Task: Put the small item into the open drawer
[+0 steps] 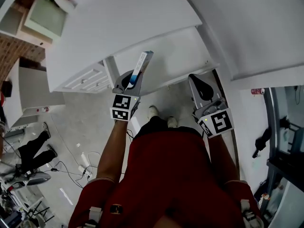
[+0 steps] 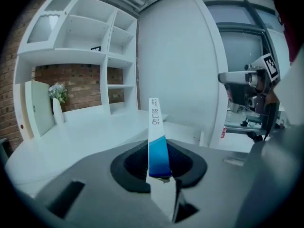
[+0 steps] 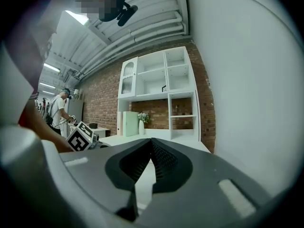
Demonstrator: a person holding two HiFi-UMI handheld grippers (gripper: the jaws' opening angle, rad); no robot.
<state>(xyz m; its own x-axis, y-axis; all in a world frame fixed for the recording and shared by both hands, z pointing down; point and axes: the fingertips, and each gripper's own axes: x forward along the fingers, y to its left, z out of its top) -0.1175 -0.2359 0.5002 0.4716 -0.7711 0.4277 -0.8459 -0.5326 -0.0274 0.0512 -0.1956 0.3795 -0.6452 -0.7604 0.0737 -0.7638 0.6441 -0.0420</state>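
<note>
My left gripper point(image 1: 132, 82) is shut on a slim white box with a blue band point(image 1: 142, 66). The box stands up from the jaws and its top leans toward the cabinet. In the left gripper view the box point(image 2: 156, 137) rises straight out between the black pads of this gripper point(image 2: 159, 167). Just beyond the box, the open white drawer point(image 1: 166, 56) shows as a pale recess under the cabinet top. To the right of the drawer's front, my right gripper point(image 1: 200, 83) is shut with nothing in it. Its pads meet at the tips in the right gripper view point(image 3: 152, 144).
The white cabinet top point(image 1: 118, 23) fills the upper middle, with panelled drawer fronts point(image 1: 88, 80) at its left. A white wall point(image 1: 256, 27) runs along the right. A vase with flowers point(image 2: 58, 101) stands on the top under a white shelf unit point(image 2: 80, 37). Another person point(image 3: 58, 109) stands far off.
</note>
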